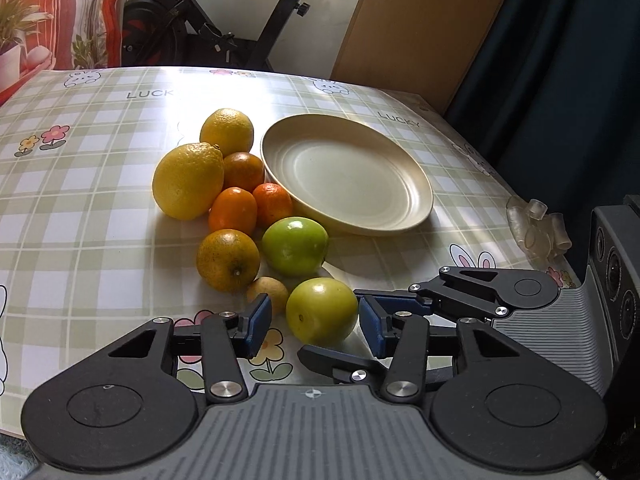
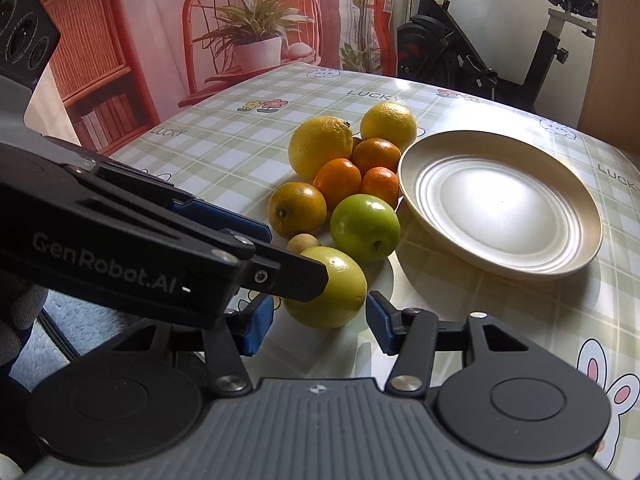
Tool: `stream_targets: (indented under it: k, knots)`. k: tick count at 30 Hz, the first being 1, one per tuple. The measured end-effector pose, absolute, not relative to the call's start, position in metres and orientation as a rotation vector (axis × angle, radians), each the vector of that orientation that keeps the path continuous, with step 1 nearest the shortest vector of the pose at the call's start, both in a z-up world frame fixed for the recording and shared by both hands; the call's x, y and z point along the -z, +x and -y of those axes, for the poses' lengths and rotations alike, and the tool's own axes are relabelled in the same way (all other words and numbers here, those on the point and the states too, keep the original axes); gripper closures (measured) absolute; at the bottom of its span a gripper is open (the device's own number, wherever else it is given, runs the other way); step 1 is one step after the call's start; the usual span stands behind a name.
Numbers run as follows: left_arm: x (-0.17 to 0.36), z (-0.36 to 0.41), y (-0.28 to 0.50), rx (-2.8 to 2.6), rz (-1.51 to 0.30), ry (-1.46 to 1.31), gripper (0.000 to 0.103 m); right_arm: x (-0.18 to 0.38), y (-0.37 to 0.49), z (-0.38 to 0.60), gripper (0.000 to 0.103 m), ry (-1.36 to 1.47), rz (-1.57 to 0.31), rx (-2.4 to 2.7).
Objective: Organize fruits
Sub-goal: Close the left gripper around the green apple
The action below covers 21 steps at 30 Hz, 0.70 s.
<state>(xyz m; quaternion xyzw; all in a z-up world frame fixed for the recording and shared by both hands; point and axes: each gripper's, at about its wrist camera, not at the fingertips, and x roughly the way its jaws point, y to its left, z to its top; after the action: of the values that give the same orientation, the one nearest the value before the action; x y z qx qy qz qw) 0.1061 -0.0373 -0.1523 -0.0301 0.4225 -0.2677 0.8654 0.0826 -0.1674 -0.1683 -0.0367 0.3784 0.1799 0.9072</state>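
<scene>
Sitting on the table (image 1: 100,208) beside a plate (image 1: 416,200), a green apple (image 1: 322,310) lies between both wide-apart tools, left tool (image 1: 316,320) and right tool (image 2: 318,326).

Clustered citrus (image 1: 188,180) and green apples (image 1: 322,310) beside empty plate (image 1: 416,196)

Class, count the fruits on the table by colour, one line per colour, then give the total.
Yellow: 2
Orange: 4
Green: 2
Small tan-brown: 1
Total: 9 fruits, all beside the plate, none on it.
</scene>
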Motion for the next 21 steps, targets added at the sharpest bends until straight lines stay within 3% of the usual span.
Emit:
stream_targets:
  k: [21]
  knots:
    - [0.173, 0.043, 0.120, 0.579, -0.969, -0.088, 0.054, 0.176, 0.087, 0.169, 0.055, -0.049, -0.792, -0.380]
